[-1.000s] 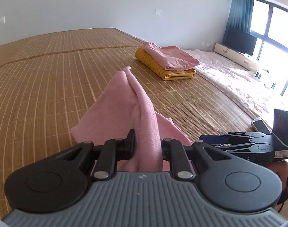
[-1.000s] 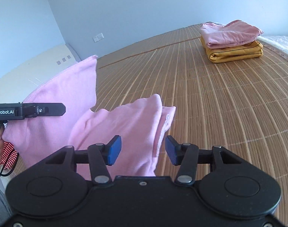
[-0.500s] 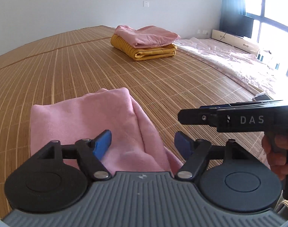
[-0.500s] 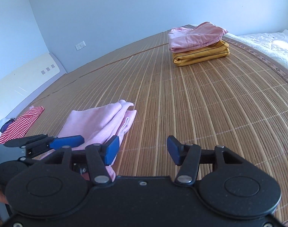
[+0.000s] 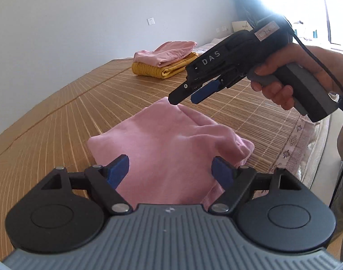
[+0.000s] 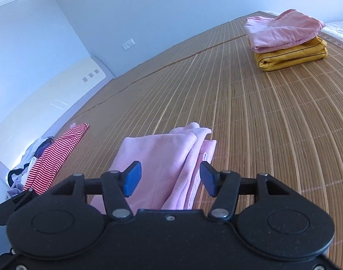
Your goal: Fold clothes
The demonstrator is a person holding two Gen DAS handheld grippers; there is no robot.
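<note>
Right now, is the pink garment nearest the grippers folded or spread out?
Folded. The pink garment lies compact on the bamboo mat, stacked layers showing along its right edge.

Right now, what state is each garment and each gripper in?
left gripper: open, empty, over the pink garment.
right gripper: open, empty.
pink garment: folded, lying on the bamboo mat, not held.
folded pink top: folded, stacked on the yellow garment.
yellow garment: folded, bottom of the stack.
red striped garment: unfolded, in a loose pile at the mat's edge.
</note>
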